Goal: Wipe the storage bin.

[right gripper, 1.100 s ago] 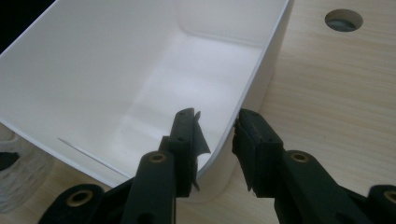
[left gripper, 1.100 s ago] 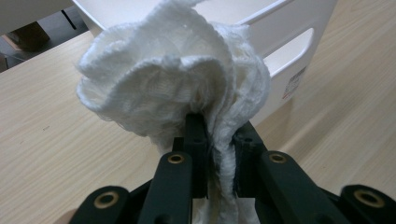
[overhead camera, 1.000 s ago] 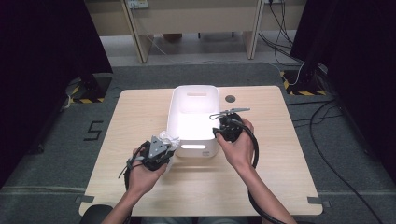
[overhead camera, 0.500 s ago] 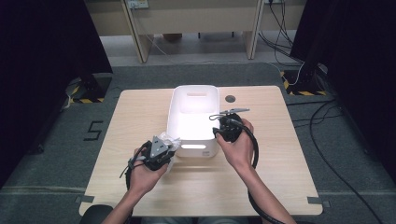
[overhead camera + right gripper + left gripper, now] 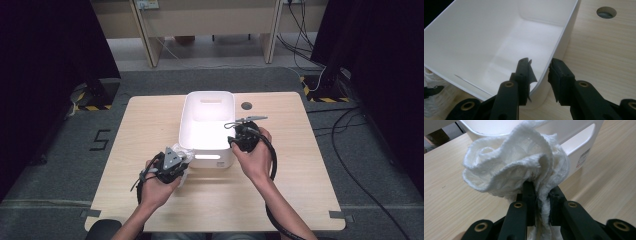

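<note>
A crumpled white cloth (image 5: 516, 162) bunches above the jaws of my left gripper (image 5: 541, 191), which is shut on it, and a strand hangs down between the pads. In the high view this left gripper (image 5: 182, 159) and the cloth (image 5: 179, 151) sit just off the near left corner of the white plastic bin (image 5: 207, 96). My right gripper (image 5: 234, 141) is at the bin's near right corner. In its own view the right gripper (image 5: 539, 68) has one jaw inside the bin (image 5: 474, 37) and one outside, shut on the thin wall. The bin's inside looks bare.
The bin stands mid-table on a light wooden table (image 5: 150, 120). A round cable hole (image 5: 246, 105) lies just right of the bin's far corner. The bin's near wall has a handle slot (image 5: 580, 140). Cables trail from both grippers toward the near edge.
</note>
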A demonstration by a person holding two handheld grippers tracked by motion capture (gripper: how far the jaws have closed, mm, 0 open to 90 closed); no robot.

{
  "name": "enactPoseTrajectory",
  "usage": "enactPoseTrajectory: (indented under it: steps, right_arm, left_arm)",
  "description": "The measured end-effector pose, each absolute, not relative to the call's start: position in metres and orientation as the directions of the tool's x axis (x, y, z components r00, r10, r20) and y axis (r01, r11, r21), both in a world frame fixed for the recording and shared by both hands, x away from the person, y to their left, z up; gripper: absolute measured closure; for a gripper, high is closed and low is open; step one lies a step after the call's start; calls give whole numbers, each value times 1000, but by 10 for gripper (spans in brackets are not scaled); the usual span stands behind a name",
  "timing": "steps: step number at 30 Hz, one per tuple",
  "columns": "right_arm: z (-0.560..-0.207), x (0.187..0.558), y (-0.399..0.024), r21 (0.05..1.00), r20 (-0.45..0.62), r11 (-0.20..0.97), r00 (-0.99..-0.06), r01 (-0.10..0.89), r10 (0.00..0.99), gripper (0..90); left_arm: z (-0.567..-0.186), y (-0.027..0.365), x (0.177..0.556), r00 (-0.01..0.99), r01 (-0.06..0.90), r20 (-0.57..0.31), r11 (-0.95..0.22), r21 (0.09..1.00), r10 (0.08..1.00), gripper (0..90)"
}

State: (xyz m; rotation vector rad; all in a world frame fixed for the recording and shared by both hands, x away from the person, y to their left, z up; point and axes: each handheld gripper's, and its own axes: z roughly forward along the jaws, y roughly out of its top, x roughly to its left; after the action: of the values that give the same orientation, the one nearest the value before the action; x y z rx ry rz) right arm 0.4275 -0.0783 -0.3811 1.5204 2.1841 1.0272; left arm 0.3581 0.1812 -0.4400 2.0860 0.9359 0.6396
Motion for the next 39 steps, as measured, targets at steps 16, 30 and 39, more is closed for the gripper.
enactPoseTrajectory:
  steps: [16, 30, 39]
  right_arm:
    - [-381, 427, -78, 693, 160, 187, -400, 697, 902, 692]
    - [-381, 427, -78, 693, 161, 185, -399, 697, 903, 692]
    - [-381, 427, -78, 693, 158, 185, -398, 697, 904, 694]
  left_arm:
    - [-453, 179, 360, 611, 428, 135, -468, 773, 780, 791]
    - [-460, 177, 361, 613, 440, 134, -477, 761, 779, 792]
    - [-465, 174, 364, 620, 456, 131, -491, 742, 773, 792]
